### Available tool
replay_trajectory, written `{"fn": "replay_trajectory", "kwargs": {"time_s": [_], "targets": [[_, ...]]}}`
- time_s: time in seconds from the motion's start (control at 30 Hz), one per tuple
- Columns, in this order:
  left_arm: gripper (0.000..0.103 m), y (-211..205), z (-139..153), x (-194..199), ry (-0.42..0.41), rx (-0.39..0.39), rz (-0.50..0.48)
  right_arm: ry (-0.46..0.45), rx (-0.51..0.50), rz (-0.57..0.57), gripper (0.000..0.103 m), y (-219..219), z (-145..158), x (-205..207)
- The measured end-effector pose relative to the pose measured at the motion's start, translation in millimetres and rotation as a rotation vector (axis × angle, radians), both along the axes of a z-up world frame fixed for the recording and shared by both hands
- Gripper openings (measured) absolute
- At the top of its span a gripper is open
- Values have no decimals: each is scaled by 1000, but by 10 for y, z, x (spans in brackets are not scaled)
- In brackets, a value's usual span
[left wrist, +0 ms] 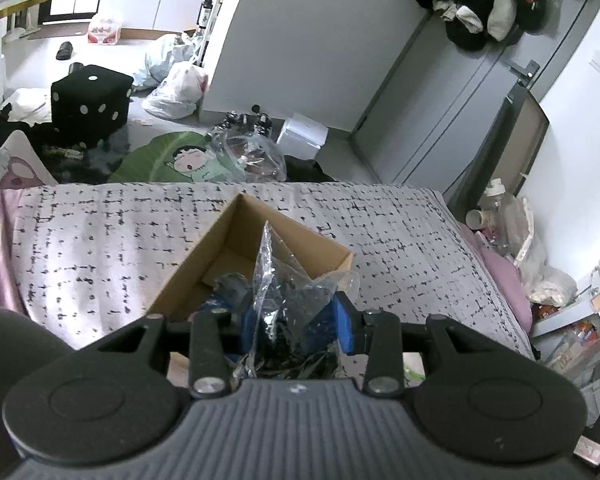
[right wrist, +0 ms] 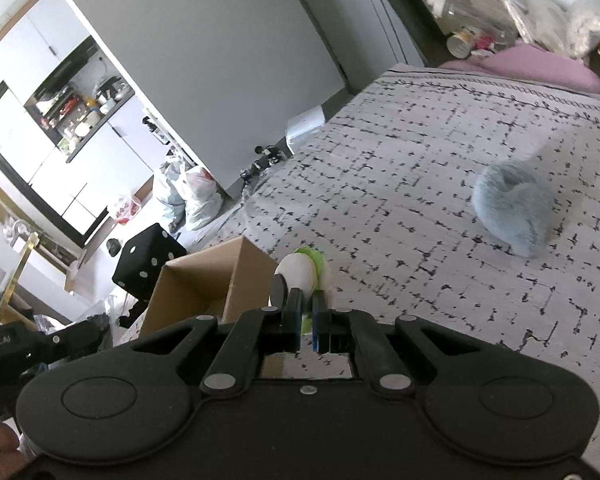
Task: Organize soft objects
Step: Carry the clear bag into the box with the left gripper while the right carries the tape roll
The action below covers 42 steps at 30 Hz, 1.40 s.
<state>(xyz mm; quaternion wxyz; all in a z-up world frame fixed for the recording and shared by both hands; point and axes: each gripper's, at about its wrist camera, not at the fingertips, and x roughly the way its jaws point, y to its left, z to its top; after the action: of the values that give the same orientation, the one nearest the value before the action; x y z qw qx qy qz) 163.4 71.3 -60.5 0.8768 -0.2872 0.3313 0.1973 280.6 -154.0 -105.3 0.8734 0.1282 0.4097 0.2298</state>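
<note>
An open cardboard box (left wrist: 228, 236) sits on the bed's grey patterned cover (left wrist: 400, 248). My left gripper (left wrist: 296, 320) is shut on a clear plastic bag with a dark item inside (left wrist: 284, 292), held over the box's near side. A dark blue-grey soft thing (left wrist: 230, 286) lies inside the box. My right gripper (right wrist: 307, 312) is shut on a white and green soft toy (right wrist: 302, 270), held just right of the box (right wrist: 216, 276). A fluffy grey-blue soft object (right wrist: 512, 208) lies on the cover (right wrist: 400, 184) further right.
The bed edge drops to a cluttered floor with a black dice-shaped stool (left wrist: 92, 100), plastic bags (left wrist: 176, 92) and a green leaf cushion (left wrist: 168, 158). Bottles and bags (left wrist: 508, 224) crowd the right bedside. A pink pillow (right wrist: 532, 62) lies at the bed's far end.
</note>
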Motion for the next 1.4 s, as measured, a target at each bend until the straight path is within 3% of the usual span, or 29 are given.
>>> {"fn": "replay_trajectory", "kwargs": {"time_s": [0.47,0.63,1.1,1.27,1.33,1.4], "targets": [[38,361,-146,-44,21,-11,34,-92,12,-13,5,332,51,-188],[39,475,-261,3,36,-26,32,-92,58,-9,5,387,26,-181],[39,483,-640,329,85,-107,-30,-68,48,28,5,644,-113,-171],[50,451,-768,437,80,-150,-84,-42,36,32,5,715,-203,-120],[57,444,-793,460,92,-132,-82,-37,35,39,5,746,-231,-108],[58,460,-807,479,96,-124,-78,-40,35,48,5,777,-241,-105]]}}
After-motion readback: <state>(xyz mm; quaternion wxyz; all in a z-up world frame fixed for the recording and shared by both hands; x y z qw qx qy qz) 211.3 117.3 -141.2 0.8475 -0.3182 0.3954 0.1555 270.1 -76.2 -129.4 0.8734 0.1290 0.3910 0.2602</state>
